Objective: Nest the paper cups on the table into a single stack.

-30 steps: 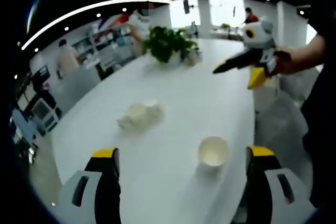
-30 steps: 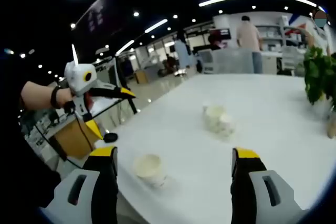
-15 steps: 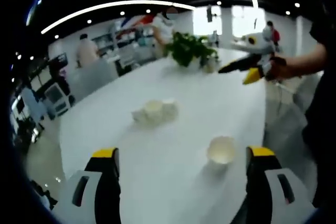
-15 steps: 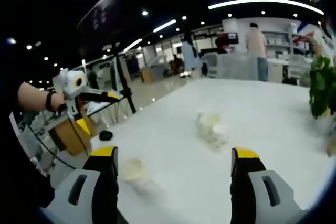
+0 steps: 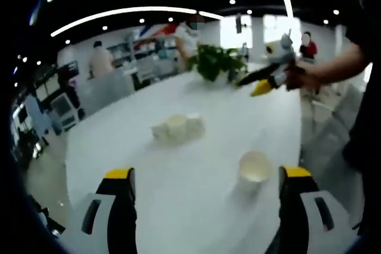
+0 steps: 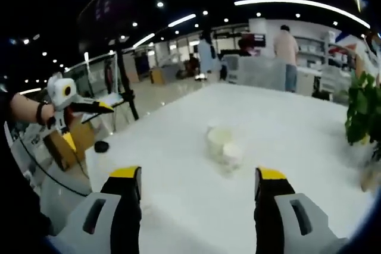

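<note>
Paper cups, white, no print or lettering legible.
- Single cup [image 5: 254, 171]: upright, mouth up, on the white worktop [image 5: 178, 176], just inside the left tongs' right-hand jaw in the left gripper view, near the worktop edge.
- Cluster of cups [image 5: 177, 129]: several, touching one another, near mid-worktop, well apart from the single cup; exact count and which lie on their sides cannot be told. Same cluster [image 6: 223, 145] sits ahead of the right tongs, between the lines of the jaws but beyond them.

Left tongs [image 5: 205, 176]: jaws wide apart, yellow-tipped, black and grey bodies, holding nothing, hovering above the near worktop. Seen from the right gripper view, the left tongs [image 6: 104, 107] are held off the worktop's edge by a hand [image 6: 44, 114] with a dark wrist band, jaws pointing toward the worktop; their spread cannot be told from that side.

Right tongs [image 6: 199, 176]: jaws wide apart, empty, above the worktop. In the left gripper view the right tongs [image 5: 256, 84] are held aloft over the far worktop by a hand [image 5: 297, 77], forearm extended.

Surroundings: potted plant [image 5: 215, 62] at the far end of the worktop; people standing by desks and shelving behind; ceiling strip lights.
</note>
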The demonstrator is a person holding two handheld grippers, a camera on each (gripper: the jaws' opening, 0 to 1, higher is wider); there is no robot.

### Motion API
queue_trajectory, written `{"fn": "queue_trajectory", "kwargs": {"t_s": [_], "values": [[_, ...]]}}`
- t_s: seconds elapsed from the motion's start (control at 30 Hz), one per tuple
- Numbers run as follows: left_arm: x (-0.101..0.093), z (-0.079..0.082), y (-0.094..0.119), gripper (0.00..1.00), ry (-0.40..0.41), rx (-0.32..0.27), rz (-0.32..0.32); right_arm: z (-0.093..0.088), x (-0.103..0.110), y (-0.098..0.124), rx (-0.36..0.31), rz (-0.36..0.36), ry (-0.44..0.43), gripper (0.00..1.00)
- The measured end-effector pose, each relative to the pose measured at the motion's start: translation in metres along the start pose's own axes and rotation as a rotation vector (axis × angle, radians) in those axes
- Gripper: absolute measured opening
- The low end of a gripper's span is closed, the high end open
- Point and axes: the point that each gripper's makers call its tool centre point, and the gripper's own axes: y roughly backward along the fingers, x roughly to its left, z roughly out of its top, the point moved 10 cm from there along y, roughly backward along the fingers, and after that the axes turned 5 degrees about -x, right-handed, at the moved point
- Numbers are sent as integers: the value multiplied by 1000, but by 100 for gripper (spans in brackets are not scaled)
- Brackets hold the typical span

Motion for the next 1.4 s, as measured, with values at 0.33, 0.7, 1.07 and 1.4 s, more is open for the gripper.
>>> {"fn": "queue_trajectory", "kwargs": {"t_s": [0.33,0.7,1.07,1.4], "values": [[-1,-12,-3,99,-27,35,12,21,-28,-37,-21,0,53,75],[-8,-21,-6,99,35,8,2,15,-54,-106,57,61,111,68],[-5,-30,-7,99,-24,42,-33,-22,-76,-149,246,68,199,59],[1,-43,-11,99,12,37,-21,-37,-89,-168,319,57,199,50]]}}
